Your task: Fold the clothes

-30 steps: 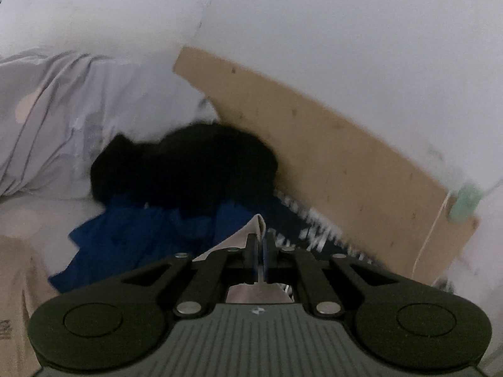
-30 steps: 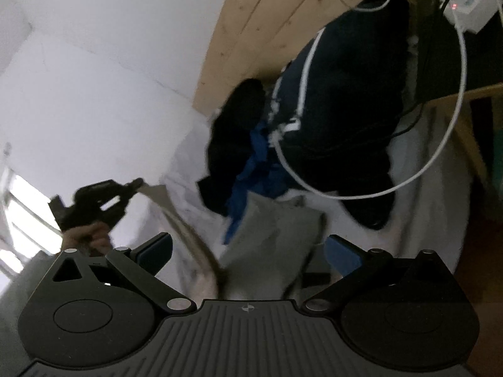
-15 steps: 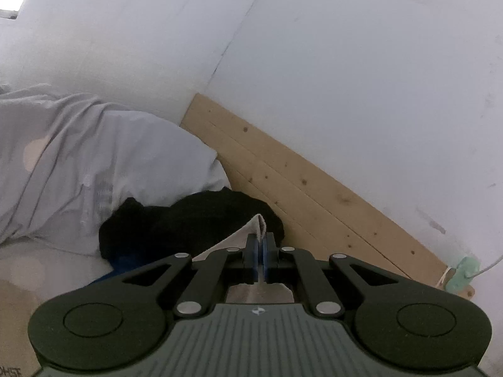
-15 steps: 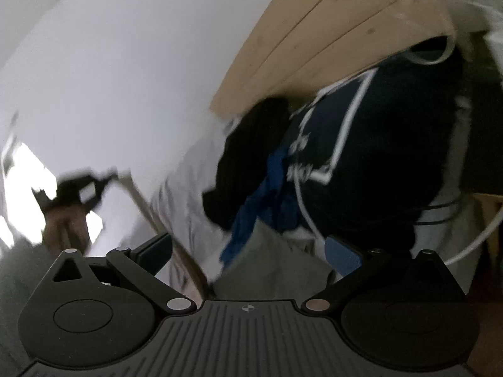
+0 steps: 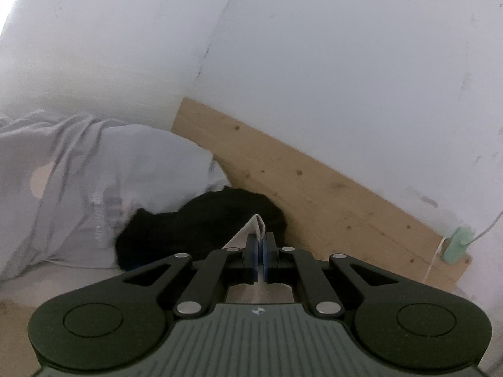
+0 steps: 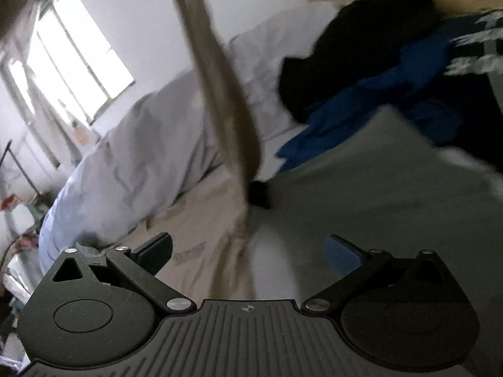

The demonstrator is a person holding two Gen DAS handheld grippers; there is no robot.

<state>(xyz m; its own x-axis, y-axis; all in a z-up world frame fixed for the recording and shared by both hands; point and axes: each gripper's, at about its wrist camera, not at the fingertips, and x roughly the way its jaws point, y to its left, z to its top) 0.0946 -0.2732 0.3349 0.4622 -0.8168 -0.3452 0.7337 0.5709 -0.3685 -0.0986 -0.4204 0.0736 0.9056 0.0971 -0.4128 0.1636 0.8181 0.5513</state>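
Barely begun: a beige garment (image 5: 258, 223) is clamped in the left hand-held gripper (image 5: 259, 251) at lower centre; the right hand-held gripper (image 6: 248, 253) stands apart, empty. A heap (image 6: 361, 100) at upper right is left unfolded.

A pale wooden headboard (image 5: 314, 185) leans along the white wall (image 5: 314, 62), slanting down to the right. At its lower right end a mint-green plug (image 5: 457, 245) sits with a thin white cable (image 5: 485, 231) running off. A white pillow (image 5: 125, 169) lies against the headboard's left end. A bright window (image 6: 78, 53) is set in the side wall.
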